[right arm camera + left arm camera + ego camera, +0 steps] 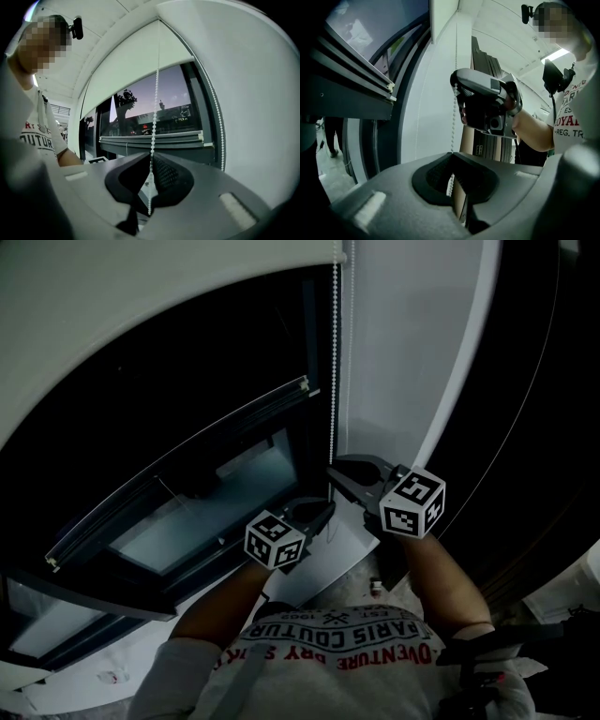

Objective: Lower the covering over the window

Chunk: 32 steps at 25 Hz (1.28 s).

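Window (159,105): at the left in the head view, with most of the glass uncovered.

Blind (136,65): a pale roller sheet. Its lower edge lies across the top of the glass, so the lowering is judged barely begun.

Left gripper (325,508): the lower of the two. Its jaws are closed on the chain (334,352), which enters at the very tip.

Chain: a bead loop hanging beside the window's right frame, long axis vertical. A second strand (217,112) hangs just to the right, free of both grippers.

Right gripper (332,472): directly above the left gripper on the same strand. Its jaws are drawn close about the chain. The pads seem to bear on the beads, though the dim view leaves this unsure.

Governing relation: the strand runs straight down from the right gripper's tips to the left gripper's. The right gripper holds the upper station and is nearer the blind. A pull would therefore need to follow the chain's vertical axis, with the grip confirmed first.
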Each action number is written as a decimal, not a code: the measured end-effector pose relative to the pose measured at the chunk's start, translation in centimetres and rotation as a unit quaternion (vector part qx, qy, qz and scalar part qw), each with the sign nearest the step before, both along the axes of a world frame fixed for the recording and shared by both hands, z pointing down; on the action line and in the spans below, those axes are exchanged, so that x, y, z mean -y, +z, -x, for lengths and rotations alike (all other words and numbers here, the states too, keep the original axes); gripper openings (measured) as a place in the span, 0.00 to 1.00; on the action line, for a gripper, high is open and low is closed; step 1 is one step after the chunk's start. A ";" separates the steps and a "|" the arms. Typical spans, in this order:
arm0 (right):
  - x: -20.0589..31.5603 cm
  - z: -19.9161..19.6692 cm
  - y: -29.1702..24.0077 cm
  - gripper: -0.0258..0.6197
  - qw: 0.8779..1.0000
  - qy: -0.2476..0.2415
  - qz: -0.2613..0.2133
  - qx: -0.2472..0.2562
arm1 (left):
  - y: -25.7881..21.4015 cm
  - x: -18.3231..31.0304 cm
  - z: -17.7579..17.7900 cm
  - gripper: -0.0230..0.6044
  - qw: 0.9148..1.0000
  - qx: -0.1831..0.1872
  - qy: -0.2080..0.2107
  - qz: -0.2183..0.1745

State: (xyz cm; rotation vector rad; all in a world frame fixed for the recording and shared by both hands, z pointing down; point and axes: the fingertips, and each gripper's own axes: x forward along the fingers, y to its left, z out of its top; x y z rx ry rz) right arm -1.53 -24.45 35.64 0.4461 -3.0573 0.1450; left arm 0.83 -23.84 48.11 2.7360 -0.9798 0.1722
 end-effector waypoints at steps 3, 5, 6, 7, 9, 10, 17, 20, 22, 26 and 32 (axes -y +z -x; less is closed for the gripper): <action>0.4 -0.3 0.2 0.05 1.000 0.008 0.001 0.002 | 0.2 0.1 0.0 0.05 1.000 0.001 0.000 -0.002; 0.4 -0.3 0.2 0.05 1.000 0.010 0.001 0.006 | 0.2 0.1 0.0 0.05 1.000 0.001 0.000 -0.003; 0.3 -0.3 0.2 0.05 1.000 0.011 0.000 0.007 | 0.1 0.0 0.0 0.05 1.000 0.000 0.001 -0.003; 0.3 -0.3 0.1 0.05 1.000 0.013 -0.001 0.008 | 0.1 0.0 0.0 0.05 1.000 -0.001 0.001 -0.003; 0.3 -0.3 0.1 0.05 1.000 0.015 0.000 0.012 | 0.0 0.0 0.0 0.05 1.000 -0.002 0.000 -0.004; 0.4 -0.4 0.1 0.05 1.000 0.016 0.001 0.015 | 0.0 0.1 0.0 0.05 1.000 -0.002 0.000 -0.005; 0.5 -0.9 0.5 0.05 0.999 0.029 0.000 0.026 | 0.4 -0.1 -0.5 0.05 1.000 0.002 0.008 -0.005; 0.3 -0.9 1.9 0.05 0.999 0.026 0.016 0.018 | 1.8 -0.5 -0.6 0.05 1.000 0.020 0.011 0.005; 0.3 -1.0 3.1 0.05 0.999 0.028 0.032 0.016 | 3.0 -0.6 -0.4 0.05 1.000 0.021 0.009 0.020; -0.3 -0.3 6.8 0.05 0.998 0.023 0.047 -0.025 | 6.6 -1.3 -0.3 0.05 0.997 0.046 0.012 0.053; -0.9 -0.1 10.7 0.05 0.996 0.027 0.075 -0.044 | 10.4 -1.9 0.2 0.05 0.995 0.064 -0.001 0.081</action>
